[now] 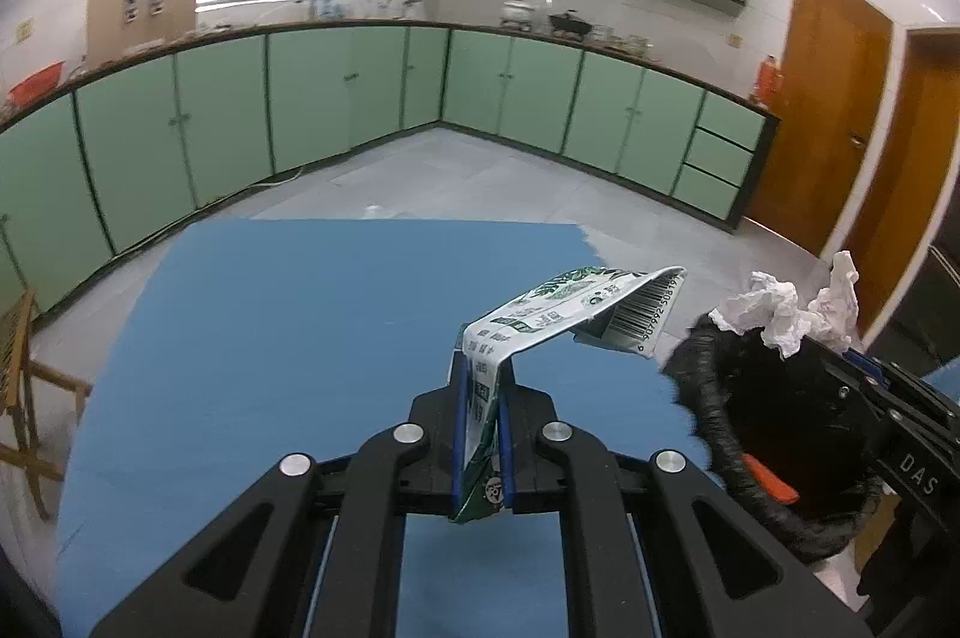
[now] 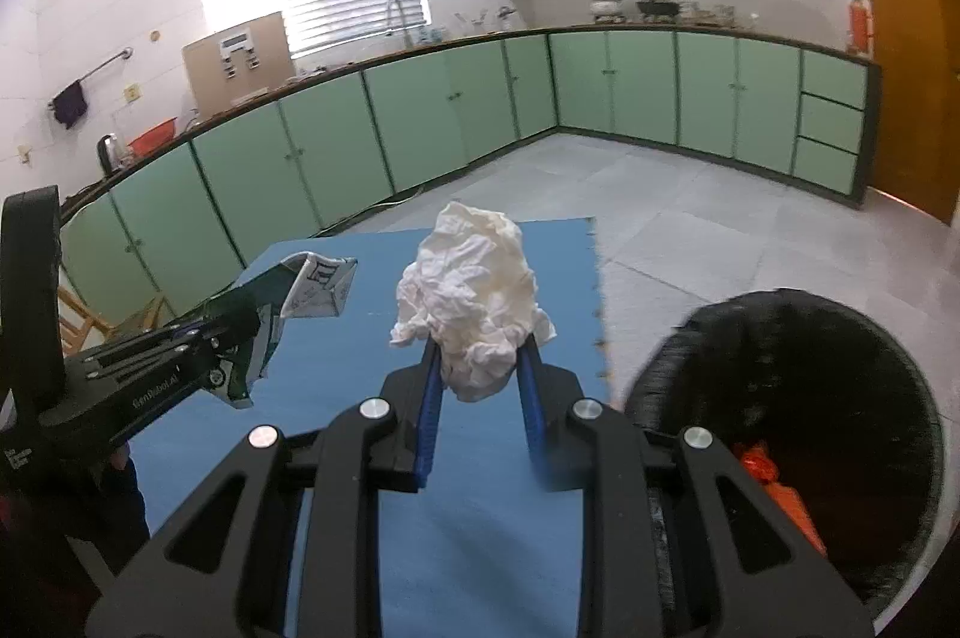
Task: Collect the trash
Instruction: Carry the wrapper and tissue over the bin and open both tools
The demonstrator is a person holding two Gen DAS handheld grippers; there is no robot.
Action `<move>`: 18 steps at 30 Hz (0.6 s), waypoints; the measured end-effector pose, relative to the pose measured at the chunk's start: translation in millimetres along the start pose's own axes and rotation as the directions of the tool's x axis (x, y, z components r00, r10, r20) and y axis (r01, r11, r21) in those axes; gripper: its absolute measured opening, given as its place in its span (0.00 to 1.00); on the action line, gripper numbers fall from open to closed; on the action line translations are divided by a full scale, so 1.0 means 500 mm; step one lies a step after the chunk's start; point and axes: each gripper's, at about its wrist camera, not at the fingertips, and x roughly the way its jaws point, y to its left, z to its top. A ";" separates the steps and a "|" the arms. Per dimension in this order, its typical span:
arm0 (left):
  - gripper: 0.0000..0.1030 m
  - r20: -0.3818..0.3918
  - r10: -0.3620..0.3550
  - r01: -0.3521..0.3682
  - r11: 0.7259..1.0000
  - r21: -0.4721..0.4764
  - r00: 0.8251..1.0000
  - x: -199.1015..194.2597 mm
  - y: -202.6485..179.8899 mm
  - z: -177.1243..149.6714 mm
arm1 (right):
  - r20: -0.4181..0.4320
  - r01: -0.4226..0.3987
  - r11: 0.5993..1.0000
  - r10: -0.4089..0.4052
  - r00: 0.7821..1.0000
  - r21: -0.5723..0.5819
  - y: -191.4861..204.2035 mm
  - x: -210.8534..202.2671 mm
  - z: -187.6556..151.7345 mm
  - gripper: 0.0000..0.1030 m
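The blue table [image 1: 300, 338] ends in a clean far edge, with bare grey floor [image 1: 480, 170] beyond up to the green cabinets [image 1: 240, 98]. The left gripper [image 1: 480, 398] clamps a flattened green-white carton [image 1: 540, 320] above the table; its barcode reads partly "6 907992 50819". The right gripper [image 2: 477, 374] grips a crumpled white tissue [image 2: 474, 296] just beside the black bin [image 2: 798, 434].

Green-and-white barcoded carton [image 1: 540, 320], white tissue [image 2: 474, 302], blue table [image 1: 270, 338], black bin [image 2: 840, 398].
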 end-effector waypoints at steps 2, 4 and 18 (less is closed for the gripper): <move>0.08 0.002 -0.020 0.020 1.000 0.018 1.000 0.003 -0.028 0.002 | 0.012 0.027 1.000 -0.027 1.000 0.009 -0.028 -0.022 -0.002 0.22; 0.08 0.002 -0.043 0.043 0.998 0.037 0.999 0.005 -0.061 0.001 | 0.022 0.050 0.999 -0.051 0.998 0.018 -0.054 -0.040 -0.004 0.22; 0.08 -0.018 -0.205 0.206 0.966 0.156 0.979 0.035 -0.287 0.012 | 0.044 0.217 0.970 -0.222 0.974 0.108 -0.263 -0.149 -0.050 0.22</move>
